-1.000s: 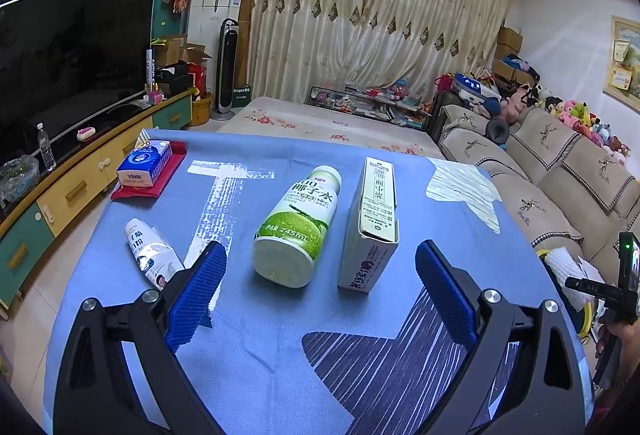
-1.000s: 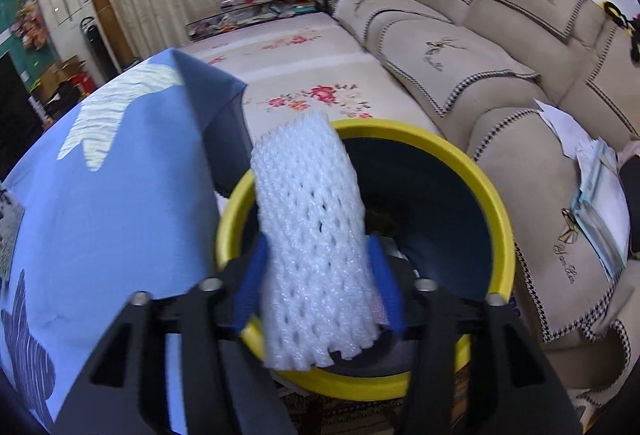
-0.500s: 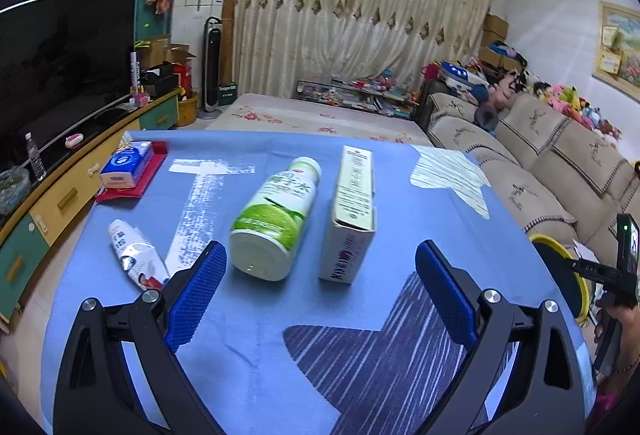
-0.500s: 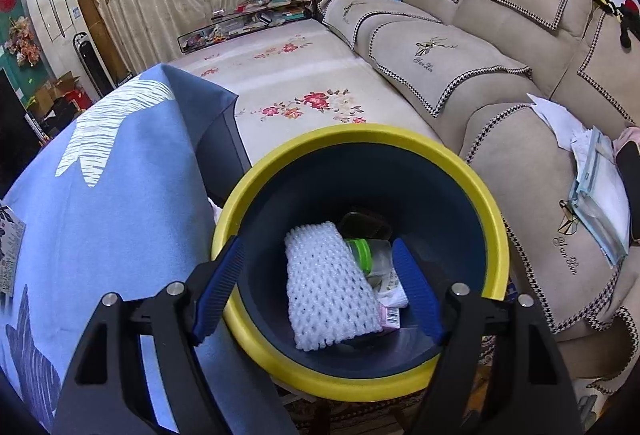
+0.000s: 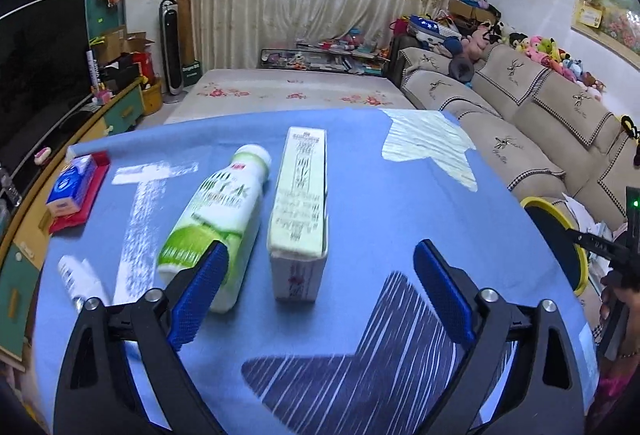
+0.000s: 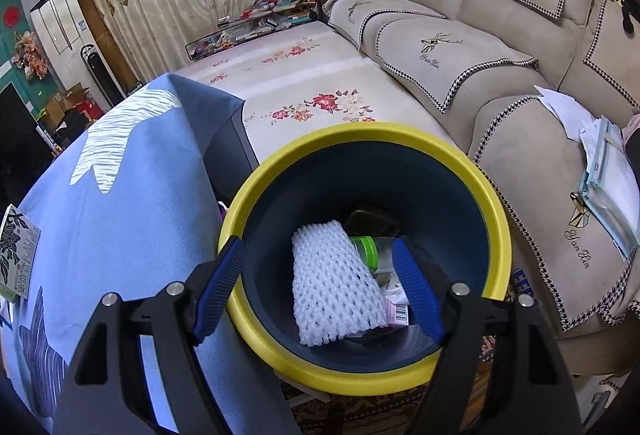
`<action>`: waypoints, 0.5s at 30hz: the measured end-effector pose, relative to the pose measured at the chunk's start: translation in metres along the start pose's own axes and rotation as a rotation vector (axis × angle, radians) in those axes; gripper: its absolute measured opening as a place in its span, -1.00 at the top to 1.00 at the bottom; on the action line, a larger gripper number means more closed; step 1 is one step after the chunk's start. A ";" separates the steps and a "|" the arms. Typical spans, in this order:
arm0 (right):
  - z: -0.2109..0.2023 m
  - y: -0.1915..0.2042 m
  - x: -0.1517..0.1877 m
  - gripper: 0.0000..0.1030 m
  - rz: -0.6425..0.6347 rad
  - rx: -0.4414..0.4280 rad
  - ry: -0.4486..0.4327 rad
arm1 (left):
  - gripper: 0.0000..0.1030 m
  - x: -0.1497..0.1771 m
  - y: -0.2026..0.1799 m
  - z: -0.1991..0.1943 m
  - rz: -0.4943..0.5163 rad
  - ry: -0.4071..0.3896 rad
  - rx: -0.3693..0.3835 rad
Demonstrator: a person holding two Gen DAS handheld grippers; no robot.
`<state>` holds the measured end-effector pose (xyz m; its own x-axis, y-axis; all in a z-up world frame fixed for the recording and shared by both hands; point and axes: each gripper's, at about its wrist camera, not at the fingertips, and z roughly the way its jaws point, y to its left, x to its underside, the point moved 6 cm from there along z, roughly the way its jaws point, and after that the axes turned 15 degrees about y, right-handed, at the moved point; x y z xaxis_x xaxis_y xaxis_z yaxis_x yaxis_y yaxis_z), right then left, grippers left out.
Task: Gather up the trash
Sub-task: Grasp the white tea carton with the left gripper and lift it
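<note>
My left gripper [image 5: 320,291] is open above the blue tablecloth [image 5: 400,203], close behind a long pale carton [image 5: 300,203] lying on its side. A green-and-white bottle [image 5: 216,219] lies left of the carton, partly behind my left finger. A small white tube [image 5: 78,277] lies further left. My right gripper [image 6: 320,295] is open and empty over the yellow-rimmed dark bin [image 6: 360,139]. A white foam net sleeve [image 6: 332,287] lies inside the bin with other trash. The bin's rim also shows in the left wrist view [image 5: 538,201].
A blue tissue pack on a red tray [image 5: 74,185] sits at the table's left edge. A beige sofa [image 6: 480,47] stands right of the bin. A TV cabinet [image 5: 24,235] runs along the left. The table's edge [image 6: 216,139] drops beside the bin.
My right gripper opened and let the foam net sleeve fall into the bin. My left gripper moved closer to the carton and bottle.
</note>
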<state>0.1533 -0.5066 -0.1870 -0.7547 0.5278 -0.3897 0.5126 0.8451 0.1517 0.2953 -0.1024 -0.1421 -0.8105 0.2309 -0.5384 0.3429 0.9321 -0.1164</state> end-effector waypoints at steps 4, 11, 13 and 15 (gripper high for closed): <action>0.001 0.002 0.000 -0.41 -0.003 -0.003 0.003 | -0.66 -0.012 0.000 0.010 0.008 0.006 -0.005; 0.004 0.003 -0.001 -0.41 -0.008 -0.008 0.014 | -0.38 -0.019 -0.001 0.030 0.023 0.045 -0.008; 0.005 0.003 0.000 -0.41 -0.009 -0.008 0.017 | -0.31 -0.019 -0.003 0.035 0.029 0.058 -0.002; 0.006 0.003 0.000 -0.41 -0.011 -0.009 0.019 | -0.20 -0.019 -0.003 0.039 0.029 0.067 0.001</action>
<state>0.1574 -0.5042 -0.1921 -0.7680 0.5199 -0.3739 0.5007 0.8515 0.1557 0.3285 -0.1208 -0.1644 -0.8300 0.2764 -0.4845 0.3675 0.9244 -0.1022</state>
